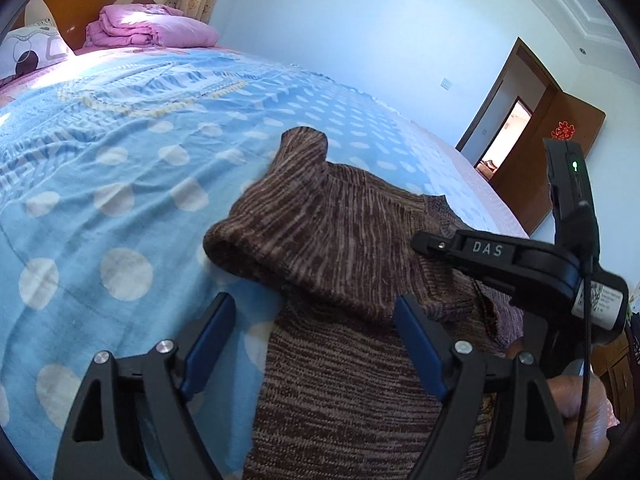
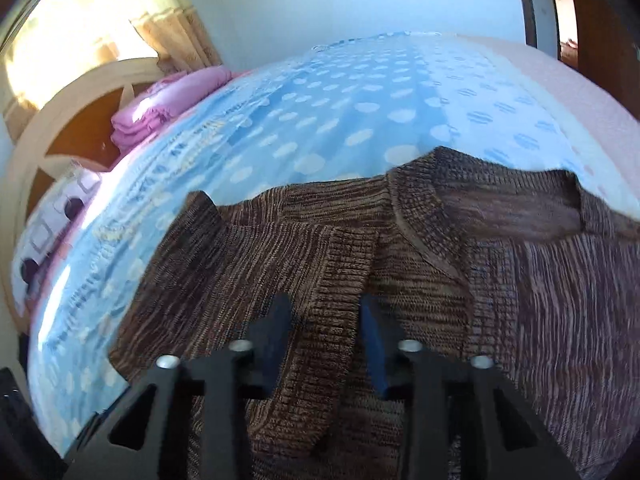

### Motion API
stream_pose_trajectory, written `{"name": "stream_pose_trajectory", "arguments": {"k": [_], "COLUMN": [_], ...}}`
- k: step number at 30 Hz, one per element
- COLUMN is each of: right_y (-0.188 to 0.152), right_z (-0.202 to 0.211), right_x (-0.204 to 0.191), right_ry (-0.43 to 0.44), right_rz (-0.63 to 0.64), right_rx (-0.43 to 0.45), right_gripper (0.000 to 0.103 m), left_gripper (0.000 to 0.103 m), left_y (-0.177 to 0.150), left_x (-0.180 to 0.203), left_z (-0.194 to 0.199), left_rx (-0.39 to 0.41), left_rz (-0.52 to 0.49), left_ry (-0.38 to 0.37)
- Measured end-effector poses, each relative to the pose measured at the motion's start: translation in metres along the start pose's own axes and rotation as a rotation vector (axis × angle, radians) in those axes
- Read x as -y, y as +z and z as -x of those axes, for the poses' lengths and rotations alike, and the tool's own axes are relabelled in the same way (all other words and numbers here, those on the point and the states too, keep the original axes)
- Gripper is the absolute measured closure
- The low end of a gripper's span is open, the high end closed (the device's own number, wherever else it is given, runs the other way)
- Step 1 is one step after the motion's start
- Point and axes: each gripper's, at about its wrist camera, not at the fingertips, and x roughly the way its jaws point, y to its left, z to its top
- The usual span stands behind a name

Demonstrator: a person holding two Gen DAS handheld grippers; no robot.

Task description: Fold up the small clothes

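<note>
A brown striped knit sweater [image 1: 340, 248] lies on the blue dotted bedspread [image 1: 120, 184], with one sleeve folded across its body. My left gripper [image 1: 316, 312] is open just above the sweater's left edge, holding nothing. The right gripper [image 1: 460, 248] shows in the left wrist view, over the sweater's right part. In the right wrist view the sweater [image 2: 400, 264] fills the lower half, its collar [image 2: 508, 216] at the upper right. My right gripper [image 2: 324, 312] is partly open, its fingers on either side of a raised fold of the sleeve, not clamped on it.
A folded pink quilt [image 1: 148, 28] and a patterned pillow [image 1: 28, 48] lie at the head of the bed by the wooden headboard [image 1: 80, 4]. A brown door [image 1: 552, 152] stands open at the right. The bed's far edge [image 1: 472, 160] runs along the wall.
</note>
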Motion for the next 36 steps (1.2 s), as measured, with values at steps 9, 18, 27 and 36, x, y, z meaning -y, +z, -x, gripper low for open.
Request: {"name": "stream_pose_trajectory", "arguments": {"k": [9, 18, 27, 36], "right_y": [0.015, 0.020, 0.006, -0.037], "right_z": [0.045, 0.089, 0.072, 0.104], "right_x": [0.000, 0.046, 0.105, 0.072], "right_ry": [0.028, -0.060, -0.072, 0.000], "right_rz": [0.026, 0.021, -0.132, -0.062], "right_rx": [0.092, 0.133, 0.085, 0.118], "right_gripper": [0.098, 0.098, 0.093, 0.091], "left_gripper": [0.018, 0.018, 0.018, 0.017], "left_y": [0.001, 0.002, 0.001, 0.001], "left_x": [-0.001, -0.001, 0.000, 0.002], "left_z": [-0.001, -0.002, -0.002, -0.003], "left_rx": [-0.001, -0.004, -0.005, -0.007], "left_rz": [0.001, -0.008, -0.014, -0.024], "left_ry": [0.003, 0.015, 0.021, 0.030]}}
